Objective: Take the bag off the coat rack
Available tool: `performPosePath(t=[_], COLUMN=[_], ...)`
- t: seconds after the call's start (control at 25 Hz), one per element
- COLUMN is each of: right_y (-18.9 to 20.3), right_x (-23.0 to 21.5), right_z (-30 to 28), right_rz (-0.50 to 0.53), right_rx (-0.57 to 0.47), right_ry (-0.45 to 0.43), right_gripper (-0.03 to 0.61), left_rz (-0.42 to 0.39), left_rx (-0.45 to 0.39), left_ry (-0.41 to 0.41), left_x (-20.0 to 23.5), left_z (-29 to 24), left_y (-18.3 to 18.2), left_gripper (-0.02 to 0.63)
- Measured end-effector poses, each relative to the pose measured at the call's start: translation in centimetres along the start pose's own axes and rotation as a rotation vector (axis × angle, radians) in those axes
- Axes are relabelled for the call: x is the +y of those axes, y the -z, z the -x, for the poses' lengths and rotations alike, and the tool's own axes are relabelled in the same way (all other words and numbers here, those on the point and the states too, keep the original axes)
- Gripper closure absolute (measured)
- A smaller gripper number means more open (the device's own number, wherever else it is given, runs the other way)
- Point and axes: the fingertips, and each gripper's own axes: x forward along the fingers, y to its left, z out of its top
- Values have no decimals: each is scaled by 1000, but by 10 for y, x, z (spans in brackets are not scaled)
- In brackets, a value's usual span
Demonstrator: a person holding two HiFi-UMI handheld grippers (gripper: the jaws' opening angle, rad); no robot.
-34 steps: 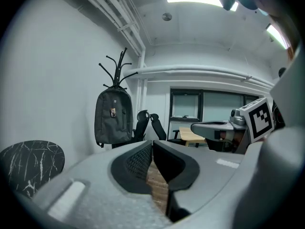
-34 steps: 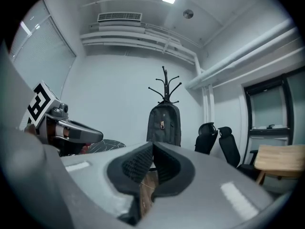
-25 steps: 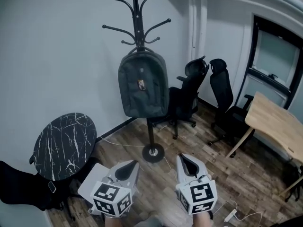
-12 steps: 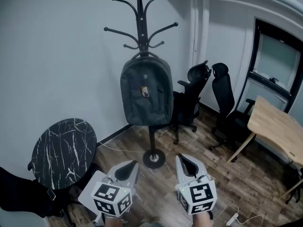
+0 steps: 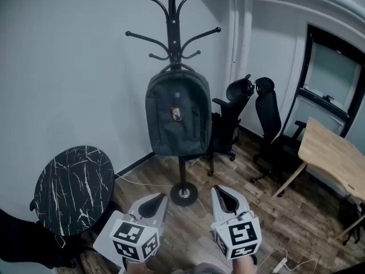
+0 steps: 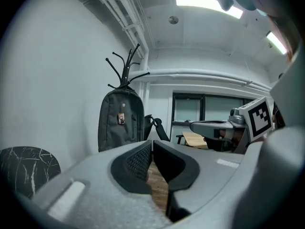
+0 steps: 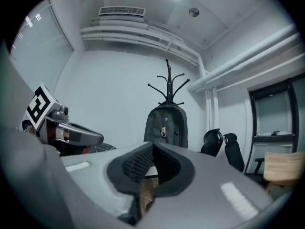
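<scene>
The dark bag (image 5: 177, 117) hung at the centre of the frame from a low hook of the black coat rack (image 5: 173, 16), covering part of its pole, close to the white wall. Two black office chairs (image 5: 228, 121) stood just right of it, with a wooden desk (image 5: 333, 150) at the right edge and a round marble table (image 5: 71, 187) at lower left. At the bottom, the left gripper (image 5: 154, 204) and right gripper (image 5: 223, 196) pointed toward the rack across wood floor (image 5: 142, 178), well apart from the bag, both with jaws closed on nothing.
</scene>
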Motion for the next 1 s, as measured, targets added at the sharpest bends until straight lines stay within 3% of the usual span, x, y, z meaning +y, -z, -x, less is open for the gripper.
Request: performPosePath(t=[0.4,0.72,0.84,1.0], right_y=[7,2,3,-1], right_x=[-7,-29,-40,-52], right_z=[-22,-61,-75,-97], right_rz=[13,22,27,31], right_rx=[35,-16,33,-27], right_ry=[11,4,5,-7], right_gripper=[583,583,583,583], left_rz=[20,24,25,23], left_rx=[-6,-25,-32,-39], left_ry=[-2,-44,-47,-58], left_x=[18,42,49,58], left_z=[-24,-56,-72,-92], left_y=[0,-11,-18,-25], left_gripper=[594,592,592,592])
